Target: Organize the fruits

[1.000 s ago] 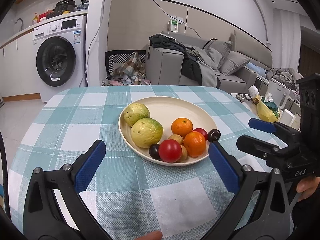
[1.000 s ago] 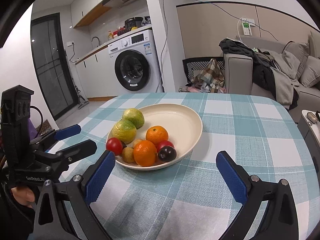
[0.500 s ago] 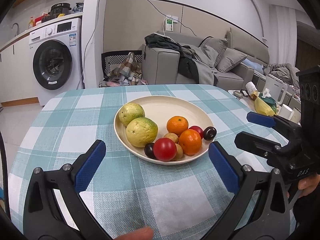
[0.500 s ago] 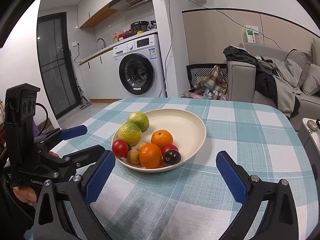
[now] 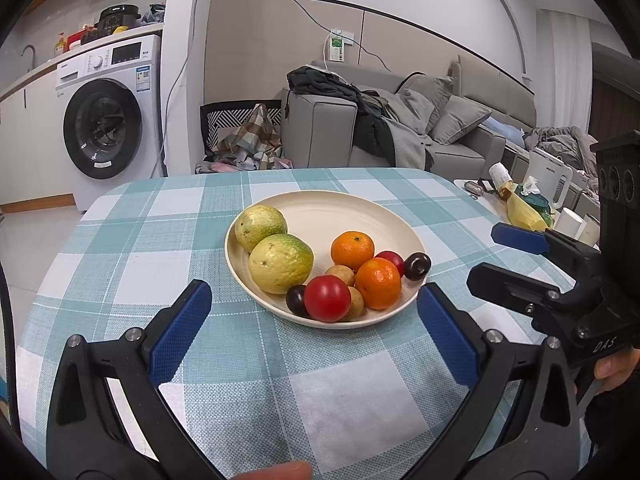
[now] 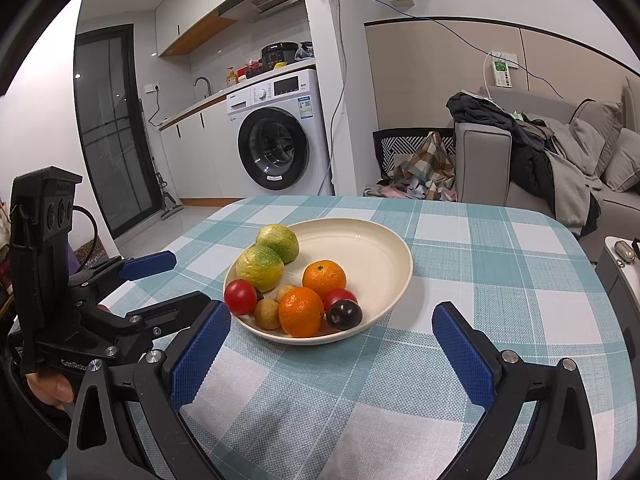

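Left gripper (image 5: 312,312): fingers wide apart, nothing between them; held low over the checked tablecloth (image 5: 120,280), just short of the plate's near rim.
Right gripper (image 6: 332,336): fingers likewise spread, empty; near the plate on its near side.
Plate (image 5: 360,208): cream, shallow, mid-table; far half bare, fruit crowded into the near half.
Green-yellow citrus: two large ones, touching, at the plate's left (image 5: 280,262) and (image 5: 260,226).
Mandarins: two, one at the near rim (image 5: 378,282), one behind it (image 5: 352,250).
Tomato (image 5: 327,297): red, at the near rim, beside a dark plum (image 5: 295,300).
Small tan fruits: two, wedged between tomato and mandarin (image 5: 340,274); kind uncertain, possibly longan.
Right cluster: a small red fruit (image 5: 390,260) and a second dark plum (image 5: 417,266), touching, by the right rim.
Loose fruit on cloth: none seen in either view.
Progress (judgement): every visible fruit sits in the plate, so gathering looks done or nearly so; neither gripper is carrying anything.
Left to do (judgement): possibly grouping by kind inside the plate; cannot tell if more is wanted.
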